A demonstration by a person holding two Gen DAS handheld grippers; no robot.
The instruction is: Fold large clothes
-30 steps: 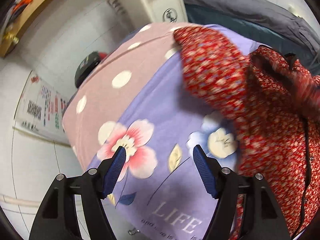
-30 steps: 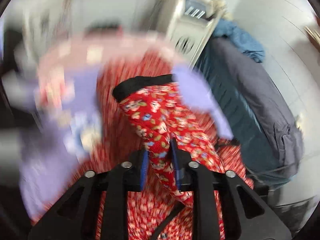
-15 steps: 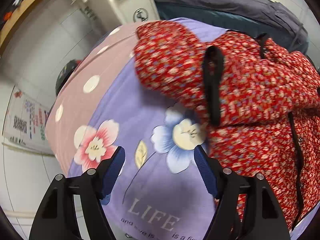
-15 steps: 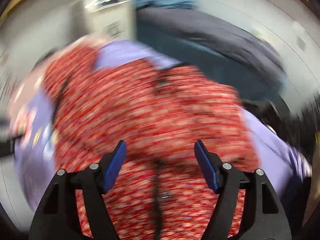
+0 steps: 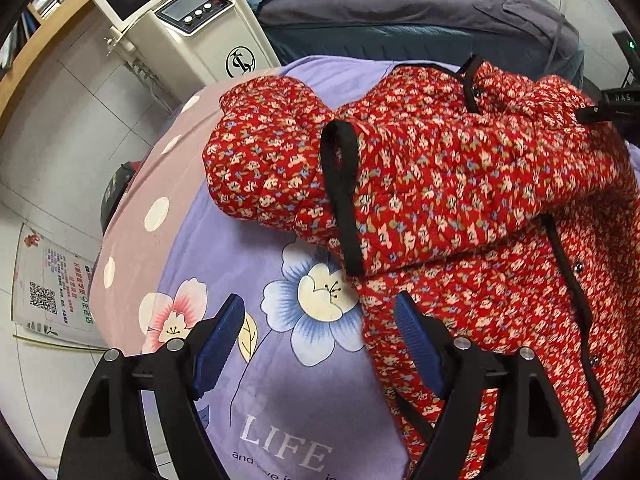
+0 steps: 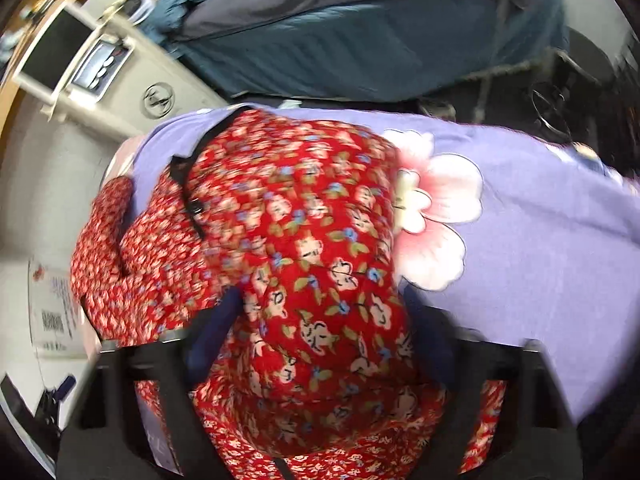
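The red flowery jacket is puffy and quilted, with black trim — it lies on the soft purple flower sheet. My left gripper is wide open, holding nothing. My right gripper has just been closing — fat jacket cloth sits between its fingers.

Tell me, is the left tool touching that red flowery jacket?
Apart. In the left wrist view, the left tool hangs open above the purple sheet, the red jacket lying beyond its fingertips.

A lilac sheet with printed flowers and a pink dotted border covers the bed, filling the frame's lower middle. The red floral jacket lies directly on it, spreading right.
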